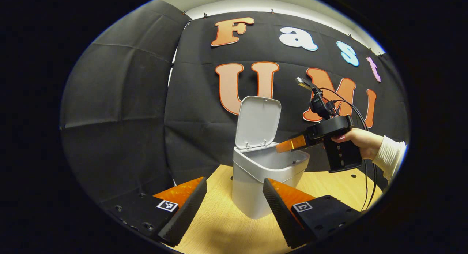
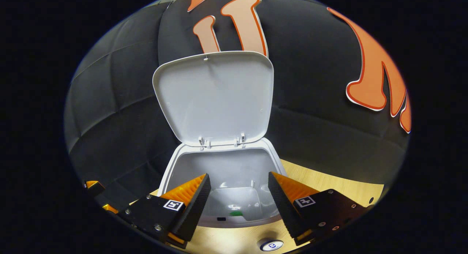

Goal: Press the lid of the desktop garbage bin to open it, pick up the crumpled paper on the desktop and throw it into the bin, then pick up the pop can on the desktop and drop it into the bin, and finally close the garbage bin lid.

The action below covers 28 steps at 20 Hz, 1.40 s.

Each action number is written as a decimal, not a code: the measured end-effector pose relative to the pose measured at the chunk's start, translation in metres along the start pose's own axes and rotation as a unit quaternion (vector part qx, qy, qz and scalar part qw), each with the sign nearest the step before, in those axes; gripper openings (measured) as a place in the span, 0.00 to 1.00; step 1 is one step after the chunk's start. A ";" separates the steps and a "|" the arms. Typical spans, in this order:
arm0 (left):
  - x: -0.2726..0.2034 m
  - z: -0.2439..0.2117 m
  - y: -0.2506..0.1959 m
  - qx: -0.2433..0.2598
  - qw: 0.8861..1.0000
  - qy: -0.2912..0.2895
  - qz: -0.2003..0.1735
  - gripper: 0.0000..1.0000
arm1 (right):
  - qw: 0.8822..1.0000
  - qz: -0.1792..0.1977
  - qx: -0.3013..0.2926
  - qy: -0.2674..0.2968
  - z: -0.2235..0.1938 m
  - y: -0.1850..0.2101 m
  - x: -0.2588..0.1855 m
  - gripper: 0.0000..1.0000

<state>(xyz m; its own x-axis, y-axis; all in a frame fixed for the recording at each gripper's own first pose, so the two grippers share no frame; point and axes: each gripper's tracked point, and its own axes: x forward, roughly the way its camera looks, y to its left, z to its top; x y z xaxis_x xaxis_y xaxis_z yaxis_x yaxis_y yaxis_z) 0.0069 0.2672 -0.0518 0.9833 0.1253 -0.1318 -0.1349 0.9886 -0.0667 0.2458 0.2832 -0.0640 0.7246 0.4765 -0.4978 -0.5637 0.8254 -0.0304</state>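
The smooth white plastic bin (image 1: 268, 173) with rounded corners sits on the pale wood-grain tabletop (image 1: 226, 228), flat lid (image 1: 257, 122) flipped upright. Right gripper (image 2: 239, 195) hangs over its mouth, spread, nothing held. Left gripper (image 1: 234, 206) is spread too, just in front.

I can read no words or numbers on my feeds. The only signs are square black-and-white coded markers: one on each finger mount of the left gripper (image 1: 234, 180), at (image 1: 167, 205) and (image 1: 302, 206), and one on each finger mount of the right gripper (image 2: 238, 177). A small round disc (image 2: 272, 245) on the table (image 2: 329, 188) carries a blue mark too small to read.
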 end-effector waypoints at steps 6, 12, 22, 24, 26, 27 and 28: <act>0.002 0.004 -0.003 0.001 1.000 -0.003 -0.004 0.97 | 0.999 -0.009 0.019 -0.033 0.012 -0.010 -0.018 0.95; 0.009 0.009 -0.032 0.002 1.000 -0.007 -0.028 0.97 | 0.995 -0.045 0.039 -0.080 0.012 -0.052 -0.076 0.95; 0.032 -0.029 -0.149 -0.003 0.993 0.033 -0.116 0.96 | 0.970 -0.144 0.082 -0.177 -0.026 -0.159 -0.219 0.94; 0.035 -0.046 -0.178 -0.006 0.990 0.050 -0.135 0.96 | 0.960 -0.177 0.087 -0.196 -0.038 -0.186 -0.247 0.94; 0.036 -0.064 -0.205 -0.002 0.986 0.065 -0.154 0.96 | 0.952 -0.212 0.094 -0.202 -0.056 -0.213 -0.272 0.94; 0.039 -0.074 -0.218 0.002 0.984 0.072 -0.162 0.96 | 0.949 -0.223 0.101 -0.201 -0.068 -0.223 -0.284 0.94; 0.040 -0.087 -0.232 0.007 0.982 0.079 -0.171 0.96 | 0.946 -0.232 0.109 -0.199 -0.080 -0.231 -0.293 0.94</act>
<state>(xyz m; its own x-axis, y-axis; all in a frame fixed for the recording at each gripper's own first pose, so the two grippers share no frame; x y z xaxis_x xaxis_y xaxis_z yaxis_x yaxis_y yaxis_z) 0.0671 0.0352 -0.1272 0.9395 -0.2273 -0.2561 0.2024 0.9719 -0.1202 0.1320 -0.0715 0.0194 0.9901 0.0889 -0.1087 -0.0854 0.9957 0.0359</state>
